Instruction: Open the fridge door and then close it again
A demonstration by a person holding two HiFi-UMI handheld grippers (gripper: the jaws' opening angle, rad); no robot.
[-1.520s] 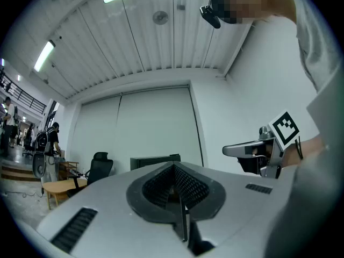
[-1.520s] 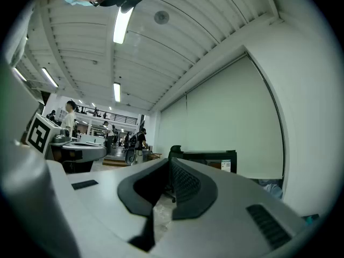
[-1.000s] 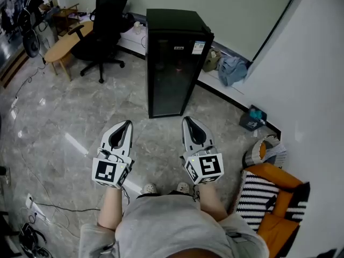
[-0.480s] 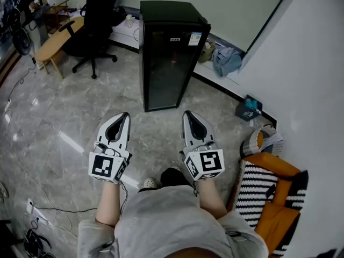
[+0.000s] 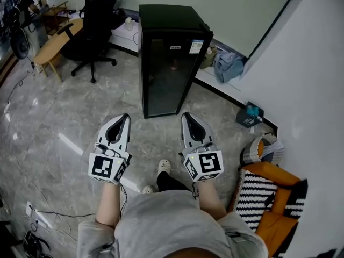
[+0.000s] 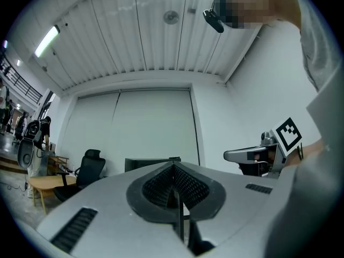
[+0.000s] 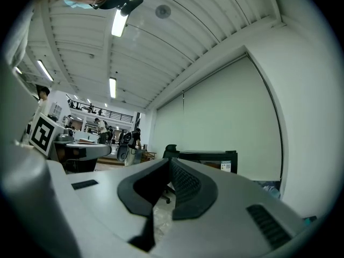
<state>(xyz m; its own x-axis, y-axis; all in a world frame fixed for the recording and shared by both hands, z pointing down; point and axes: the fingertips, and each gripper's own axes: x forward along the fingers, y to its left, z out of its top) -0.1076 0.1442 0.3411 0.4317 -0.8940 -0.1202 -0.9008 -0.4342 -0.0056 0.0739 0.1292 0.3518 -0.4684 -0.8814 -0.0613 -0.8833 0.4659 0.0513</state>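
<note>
A black fridge [image 5: 167, 58] with a dark glass door stands closed on the marble floor ahead, a label at its top right corner. My left gripper [image 5: 124, 117] and right gripper [image 5: 185, 116] are held side by side, pointing at the fridge and well short of it. Both are shut with nothing in them. In the left gripper view the shut left gripper [image 6: 173, 166] hides most of the fridge [image 6: 141, 163], and the right gripper [image 6: 252, 155] shows at the right. In the right gripper view the fridge [image 7: 210, 156] rises past the right gripper [image 7: 169, 162].
A black office chair [image 5: 99, 23] and a wooden table [image 5: 52, 46] stand at the back left. A blue-grey cloth [image 5: 229, 65], a small box [image 5: 249, 116] and a striped and orange bag [image 5: 269, 198] lie along the white wall [image 5: 312, 79] on the right. Cables [image 5: 37, 219] trail at lower left.
The person has stepped toward the fridge, which now looks a little nearer and larger. Both grippers were carried forward with the step and stayed shut.
</note>
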